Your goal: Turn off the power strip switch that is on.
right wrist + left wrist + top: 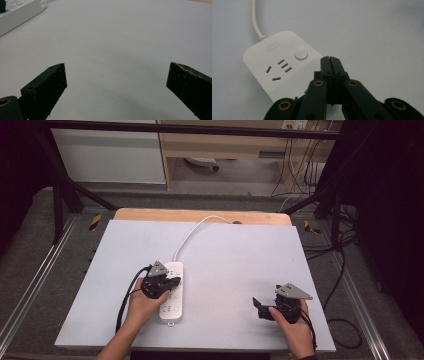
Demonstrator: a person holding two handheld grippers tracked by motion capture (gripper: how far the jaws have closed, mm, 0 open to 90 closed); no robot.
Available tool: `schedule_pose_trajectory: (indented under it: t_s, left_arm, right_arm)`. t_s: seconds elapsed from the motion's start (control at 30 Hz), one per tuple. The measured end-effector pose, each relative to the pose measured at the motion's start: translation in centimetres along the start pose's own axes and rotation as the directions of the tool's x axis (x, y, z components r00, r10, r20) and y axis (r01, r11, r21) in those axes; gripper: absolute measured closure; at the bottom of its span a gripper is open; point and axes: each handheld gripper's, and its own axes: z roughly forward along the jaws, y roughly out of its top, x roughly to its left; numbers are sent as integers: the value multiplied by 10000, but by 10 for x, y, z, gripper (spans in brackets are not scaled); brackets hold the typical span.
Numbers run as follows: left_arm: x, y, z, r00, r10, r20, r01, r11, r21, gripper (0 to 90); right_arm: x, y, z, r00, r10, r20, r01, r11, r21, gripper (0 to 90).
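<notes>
Power strip (171,292) lay left of centre on the grey-white mat (225,255), long axis running near-to-far, its white cord (192,232) leaving the far end and curving off toward the far edge of the table. In the left gripper view the round button (301,54) and one socket group (278,70) sat on the strip's far part, just beyond the jaw tips.

Left gripper (167,282) was over the strip's middle, jaws pressed together with nothing between them, tips pointing roughly right and far across the strip; whether they touched the top face could not be told. Left hand (140,305) held it from the near-left side.

Right gripper (260,306) was well apart, at the near right of the mat, jaws spread wide and empty above bare mat, pointing left toward the strip. Right hand (292,325) held it from the near side.

Judgement: the left gripper was plainly the nearer one, so any press on the button likely needed only a short reach toward the strip's far end along its long axis.
</notes>
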Motion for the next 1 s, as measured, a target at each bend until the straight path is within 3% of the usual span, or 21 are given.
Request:
schedule_pose_trajectory:
  t_s: [1.0]
  left_arm:
    - [-1,-1,0,9998,160,-85,-160,9999,-2,900]
  right_arm:
    - [-1,0,-1,10000,62,2,-62,10000,-20,33]
